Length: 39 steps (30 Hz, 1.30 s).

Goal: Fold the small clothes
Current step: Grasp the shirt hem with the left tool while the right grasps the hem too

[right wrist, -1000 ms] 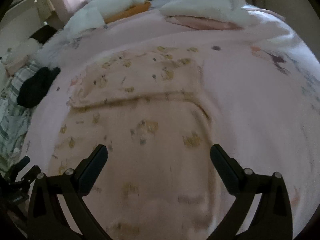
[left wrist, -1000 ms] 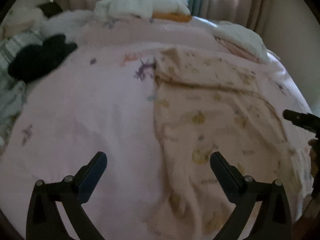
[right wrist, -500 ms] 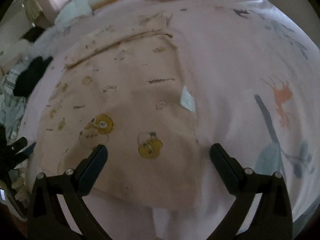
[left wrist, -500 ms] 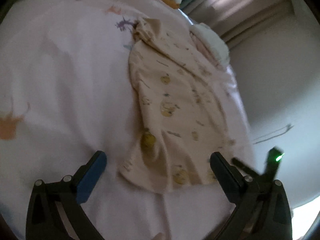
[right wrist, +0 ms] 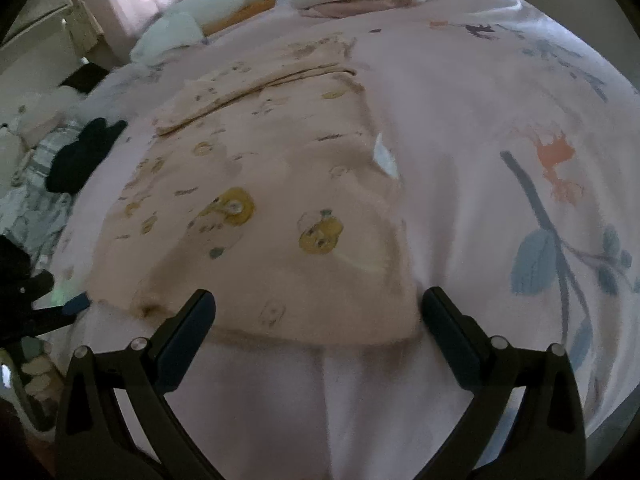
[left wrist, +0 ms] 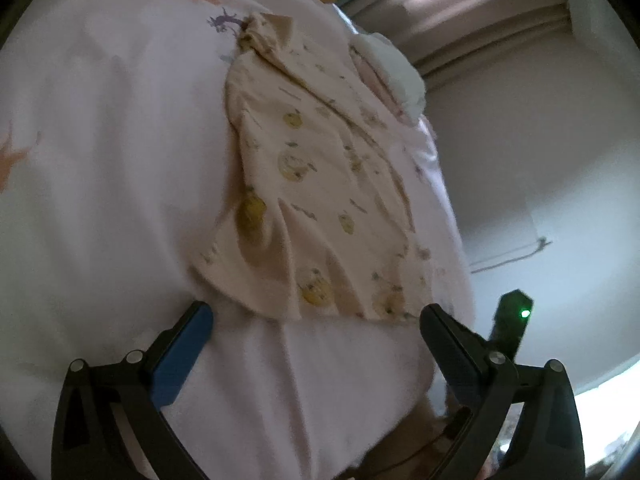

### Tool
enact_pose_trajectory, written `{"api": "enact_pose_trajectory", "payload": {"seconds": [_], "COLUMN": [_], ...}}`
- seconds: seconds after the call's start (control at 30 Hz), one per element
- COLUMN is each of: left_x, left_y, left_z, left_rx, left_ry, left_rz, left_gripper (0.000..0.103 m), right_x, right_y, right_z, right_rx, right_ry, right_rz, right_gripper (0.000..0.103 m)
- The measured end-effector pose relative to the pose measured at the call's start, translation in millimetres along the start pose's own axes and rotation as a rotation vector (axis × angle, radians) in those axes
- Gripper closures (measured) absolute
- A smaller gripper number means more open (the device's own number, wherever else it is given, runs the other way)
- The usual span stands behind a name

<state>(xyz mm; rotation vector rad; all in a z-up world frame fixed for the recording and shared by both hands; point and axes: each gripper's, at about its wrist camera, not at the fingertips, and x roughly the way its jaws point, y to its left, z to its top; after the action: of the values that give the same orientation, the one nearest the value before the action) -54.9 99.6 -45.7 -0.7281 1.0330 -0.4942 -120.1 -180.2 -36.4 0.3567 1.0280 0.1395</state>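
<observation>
Garment [right wrist: 260,208] flat on bed [right wrist: 460,140], long axis running away from both grippers.
Hem nearest, between spread jaws of right gripper [right wrist: 318,314]; left gripper [left wrist: 316,330] likewise agape, holding nothing.

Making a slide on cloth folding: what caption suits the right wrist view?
Open right gripper poised at the near hem of a beige printed garment lying on a pink bedsheet.

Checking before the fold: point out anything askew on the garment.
The beige printed garment on the pink bedsheet has a white label sticking out at its right edge, and its near hem is rumpled.
</observation>
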Motion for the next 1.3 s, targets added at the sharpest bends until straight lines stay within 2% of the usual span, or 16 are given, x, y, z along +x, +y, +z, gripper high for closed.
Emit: {"api": "enact_pose_trajectory", "payload": {"seconds": [0.37,0.43,0.5,0.67,0.73,0.83,0.9,1.03,1.1,1.13,1.17,1.2,1.3], "left_x": [5.0,11.1,18.3,33.8,35.8,38.8,37.3,33.3,34.0,34.4,33.7,32.7,30.2], "left_y": [6.9,4.4,1.8,-16.3,-18.0,-16.0,-7.0,8.8,14.3,16.9,23.0,27.2,34.7], "left_z": [6.0,7.9,11.2,13.9,12.1,11.7,12.2,13.2,12.3,12.0,10.9,10.4,9.1], "left_rx": [-0.174,-0.192,-0.185,-0.085,-0.063,-0.054,-0.078,-0.141,-0.170,-0.188,-0.221,-0.242,-0.284], "left_ry": [-0.034,-0.045,-0.071,-0.109,-0.129,-0.165,-0.183,-0.192,-0.198,-0.205,-0.219,-0.224,-0.242], "left_rz": [-0.179,-0.199,-0.171,-0.058,-0.023,0.030,0.034,0.041,0.073,0.076,0.070,0.058,0.016], "left_gripper": [0.002,0.002,0.002,0.002,0.005,0.023,0.038,0.057,0.077,0.082,0.089,0.093,0.095], "right_x": [-12.2,-11.0,-10.0,-2.2,1.2,3.7,5.5,4.4,4.6,4.7,4.7,5.1,6.2], "right_y": [-21.4,-21.0,-16.3,-10.7,-6.2,-3.6,0.2,-2.4,-6.8,-10.3,-12.7,-16.1,-21.0], "right_z": [-13.7,-14.6,-13.9,-6.0,-2.5,0.2,0.3,-2.7,-2.6,-3.1,-4.5,-4.9,-6.6], "right_rx": [0.259,0.286,0.280,0.265,0.253,0.224,0.178,0.127,0.135,0.148,0.155,0.162,0.149], "right_ry": [-0.029,-0.030,-0.033,-0.055,-0.069,-0.080,-0.078,-0.094,-0.105,-0.113,-0.116,-0.120,-0.122], "right_rz": [0.280,0.299,0.309,0.351,0.369,0.349,0.303,0.250,0.236,0.229,0.224,0.209,0.172], "right_gripper": [0.000,0.000,0.000,0.000,0.000,0.005,0.014,0.024,0.037,0.040,0.049,0.057,0.075]}}
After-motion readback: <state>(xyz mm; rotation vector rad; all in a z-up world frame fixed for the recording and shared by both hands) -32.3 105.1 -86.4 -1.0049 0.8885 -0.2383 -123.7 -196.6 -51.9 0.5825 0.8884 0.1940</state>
